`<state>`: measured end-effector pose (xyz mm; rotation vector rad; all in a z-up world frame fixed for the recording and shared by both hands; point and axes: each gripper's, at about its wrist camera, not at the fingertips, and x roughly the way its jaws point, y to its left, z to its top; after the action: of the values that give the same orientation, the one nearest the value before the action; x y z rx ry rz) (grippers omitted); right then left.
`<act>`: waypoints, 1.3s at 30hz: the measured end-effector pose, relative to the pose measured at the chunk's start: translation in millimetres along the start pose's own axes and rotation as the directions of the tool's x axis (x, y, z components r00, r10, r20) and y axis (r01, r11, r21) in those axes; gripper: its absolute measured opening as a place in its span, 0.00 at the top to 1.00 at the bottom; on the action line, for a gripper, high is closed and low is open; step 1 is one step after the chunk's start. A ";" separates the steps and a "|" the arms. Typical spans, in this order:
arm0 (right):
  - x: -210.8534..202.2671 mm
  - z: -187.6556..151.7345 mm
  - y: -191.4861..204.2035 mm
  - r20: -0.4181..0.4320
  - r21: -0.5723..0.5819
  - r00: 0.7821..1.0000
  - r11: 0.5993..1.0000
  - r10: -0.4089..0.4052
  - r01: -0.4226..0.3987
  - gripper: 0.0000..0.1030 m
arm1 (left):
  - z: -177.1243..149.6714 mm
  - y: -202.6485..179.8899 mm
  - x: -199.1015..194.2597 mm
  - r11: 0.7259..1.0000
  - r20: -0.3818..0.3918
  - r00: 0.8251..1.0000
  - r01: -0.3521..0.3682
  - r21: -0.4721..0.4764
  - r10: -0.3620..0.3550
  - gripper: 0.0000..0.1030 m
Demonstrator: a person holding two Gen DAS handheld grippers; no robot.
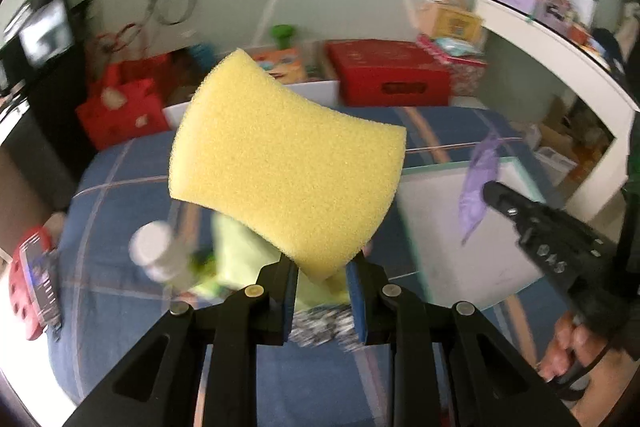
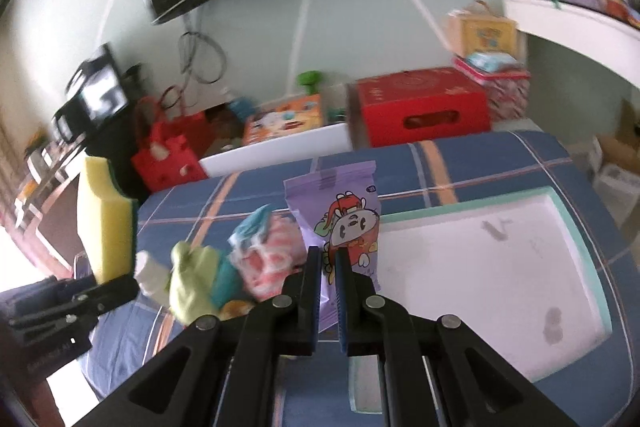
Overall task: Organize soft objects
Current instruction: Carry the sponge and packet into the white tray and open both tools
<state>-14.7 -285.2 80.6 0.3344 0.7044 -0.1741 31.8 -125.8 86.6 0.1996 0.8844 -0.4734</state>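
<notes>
My left gripper [image 1: 323,273] is shut on a yellow sponge [image 1: 286,163] and holds it up above the bed; the sponge also shows at the left of the right wrist view [image 2: 106,219], with a green backing. My right gripper [image 2: 329,259] is shut on a purple cartoon snack packet [image 2: 340,215], lifted beside the white tray with a teal rim [image 2: 568,211]. The packet also shows in the left wrist view [image 1: 478,187]. A green plush [image 2: 192,283], a pink-white net puff [image 2: 268,259] and a white bottle [image 1: 154,253] lie on the blue checked bedcover [image 2: 480,159].
A red box [image 2: 420,103], a red gift bag [image 2: 168,151], a colourful toy box [image 2: 284,119] and a white bin rim [image 2: 280,143] stand beyond the bed. A red perforated object [image 1: 26,291] lies at the bed's left edge. A white shelf [image 1: 560,55] curves at right.
</notes>
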 end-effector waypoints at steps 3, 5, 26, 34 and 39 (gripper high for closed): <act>-0.3 7.9 -23.9 0.000 0.056 0.998 0.997 -0.058 0.058 0.93 | 8.4 -26.0 18.3 0.998 -0.013 0.998 0.059 0.026 -0.059 0.77; -1.1 14.7 -43.2 -0.001 0.098 0.994 0.990 -0.106 0.106 0.93 | 12.2 -43.8 30.5 0.995 -0.027 0.996 0.090 0.042 -0.089 0.77; 41.1 12.5 -153.7 -0.148 0.290 0.893 0.845 -0.425 0.450 0.93 | -4.2 -155.1 154.3 0.957 -0.154 0.969 0.219 0.190 -0.191 0.76; 47.4 8.2 -145.7 -0.158 0.262 0.899 0.861 -0.408 0.437 0.91 | -14.2 -154.6 159.7 0.952 -0.171 0.965 0.230 0.202 -0.197 0.75; 42.7 7.7 -143.7 -0.156 0.246 0.898 0.865 -0.411 0.438 0.89 | -13.7 -150.4 151.8 0.953 -0.170 0.963 0.239 0.185 -0.209 0.59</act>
<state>-16.4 -423.9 23.2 0.4527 0.8492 -0.6872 32.6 -300.8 -36.8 0.3276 1.0104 -0.7716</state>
